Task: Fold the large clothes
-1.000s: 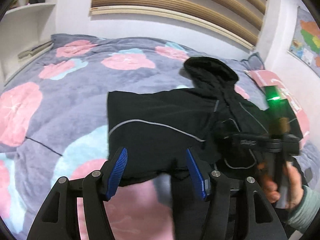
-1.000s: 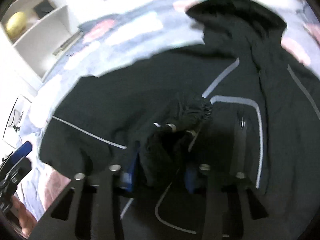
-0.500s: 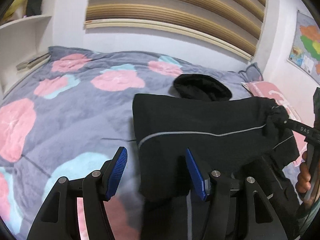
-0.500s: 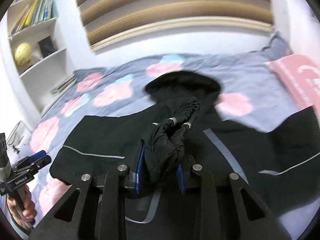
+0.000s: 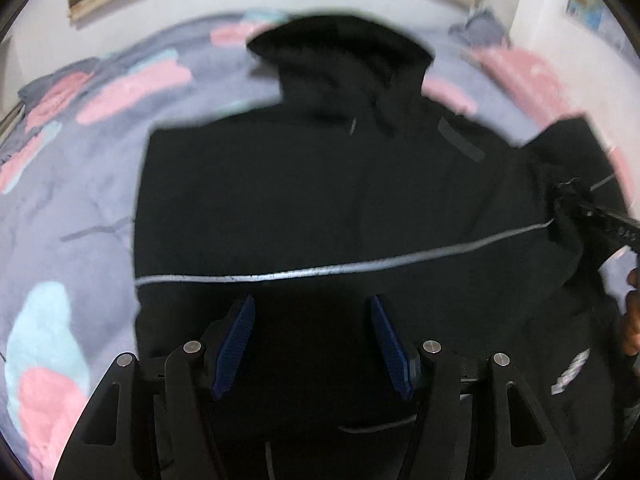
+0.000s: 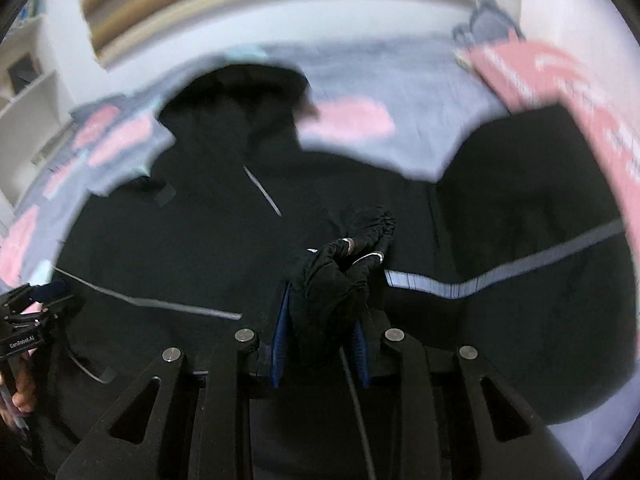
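I tilt both tools steeply down over the bed. My left gripper [image 5: 310, 344] hangs with its blue pads spread apart and nothing between them, just above the near part of the black hooded jacket with thin grey piping [image 5: 320, 208]. My right gripper [image 6: 322, 340] is clamped on the jacket's bunched elastic cuff [image 6: 344, 268], the gathered black fabric bulging up from between the pads. In the left view that right tool [image 5: 608, 228] sits at the far right edge, with the sleeve stretched out toward it.

The jacket lies on the grey fleece blanket with pink and pale blue blotches [image 5: 80, 200], hood [image 5: 340, 52] toward the far wall, body spread wide across the middle. A pink printed pillow [image 6: 560, 80] lies at the far right.

Compared with a second ago, the sleeve no longer lies folded across the chest; I have carried the cuff out to the right, and the jacket now fills both views much more closely. My left tool has swung over the garment from its left edge.
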The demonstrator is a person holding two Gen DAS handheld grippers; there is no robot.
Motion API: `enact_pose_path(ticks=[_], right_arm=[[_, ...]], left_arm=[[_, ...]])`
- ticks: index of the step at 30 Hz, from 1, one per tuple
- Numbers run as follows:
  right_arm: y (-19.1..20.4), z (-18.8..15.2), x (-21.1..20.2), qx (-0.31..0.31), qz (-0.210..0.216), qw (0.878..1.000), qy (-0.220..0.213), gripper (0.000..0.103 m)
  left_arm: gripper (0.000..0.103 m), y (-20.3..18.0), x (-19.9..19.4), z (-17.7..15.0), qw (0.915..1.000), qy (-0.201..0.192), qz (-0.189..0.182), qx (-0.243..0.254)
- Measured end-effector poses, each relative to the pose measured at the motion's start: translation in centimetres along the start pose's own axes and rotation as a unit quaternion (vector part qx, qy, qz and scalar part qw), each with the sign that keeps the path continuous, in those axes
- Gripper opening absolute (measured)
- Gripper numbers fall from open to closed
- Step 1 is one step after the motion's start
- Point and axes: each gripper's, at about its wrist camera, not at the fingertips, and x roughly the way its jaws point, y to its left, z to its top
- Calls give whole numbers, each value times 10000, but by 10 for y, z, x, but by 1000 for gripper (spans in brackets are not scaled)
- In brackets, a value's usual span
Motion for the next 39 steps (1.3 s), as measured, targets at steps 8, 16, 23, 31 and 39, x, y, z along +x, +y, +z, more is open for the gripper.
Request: enact_pose_path(ticks=[8,16,23,31,39], right_arm=[[-15,-13,-27,32,-169,9997,191,48],[27,1,-54,-326,20,9985,-449,68],[40,-26,22,-648,-591,9956,342,67],[12,-24,-69,-277,248,9992,-169,67],[-104,-9,-176,387,-195,9914,-1237,69]], left_arm=[[62,-7,-21,2,10000,-75,-3,58],[62,-64,-65,25,9950,-692,-647,327],[64,-69,26,9,9985,329,-435,-98],[63,-100,-29,20,9978,-228,-619,17],[63,-219,-56,50,9866,-706,-1240,795]])
